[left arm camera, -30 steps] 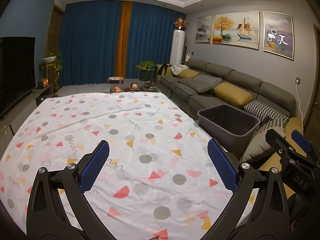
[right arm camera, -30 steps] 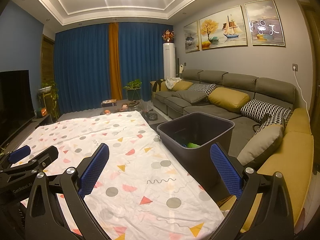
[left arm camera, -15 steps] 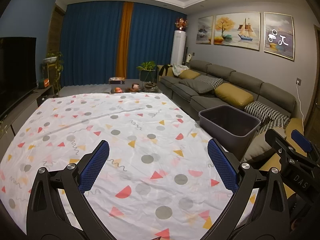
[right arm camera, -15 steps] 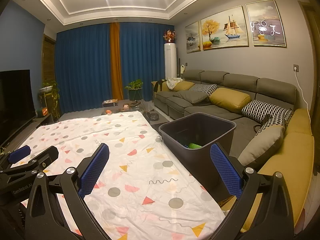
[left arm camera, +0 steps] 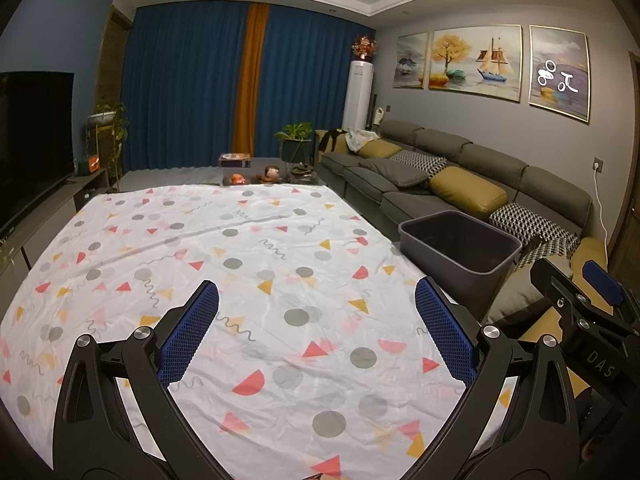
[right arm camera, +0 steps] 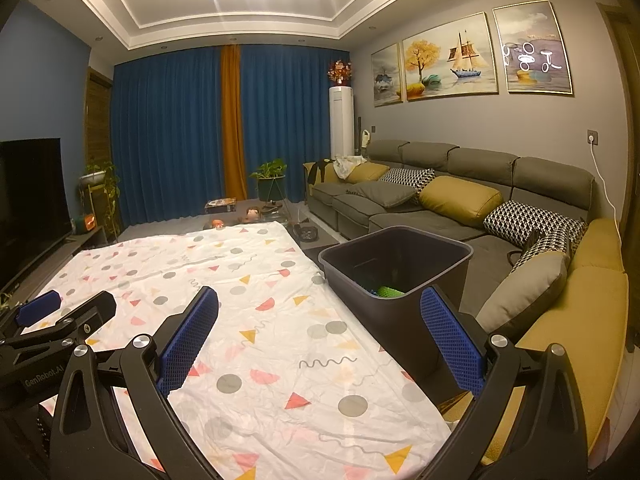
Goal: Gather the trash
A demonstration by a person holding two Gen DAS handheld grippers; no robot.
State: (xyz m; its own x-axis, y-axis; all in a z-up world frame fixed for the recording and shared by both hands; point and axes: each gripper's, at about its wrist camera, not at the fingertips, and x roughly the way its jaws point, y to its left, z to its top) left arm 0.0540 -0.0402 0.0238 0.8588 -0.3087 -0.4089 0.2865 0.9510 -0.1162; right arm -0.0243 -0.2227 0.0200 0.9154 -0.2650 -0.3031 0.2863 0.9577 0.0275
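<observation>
The left gripper [left arm camera: 316, 328] was built of black plastic arms; blue mesh-textured pads [left arm camera: 188, 336] were fitted, and silver screws were set at the joints; the right gripper [right arm camera: 320, 328] was made alike; "GenRobot.AI" was printed at lower left.

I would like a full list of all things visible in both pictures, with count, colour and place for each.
sheet: one, white with coloured shapes, spread across the middle.
bin: one, dark grey, right of the sheet, beside the sofa.
green item: one, inside the bin.
sofa: one, grey, along the right wall.
cushions: several, mustard, grey and patterned, on the sofa.
paintings: three, on the right wall.
curtains: blue with an orange strip, far wall.
television: one, black, left.
plants: two, green, near the curtains.
left tongs: one, black with blue pads, open, empty.
right tongs: one, black with blue pads, open, empty.
</observation>
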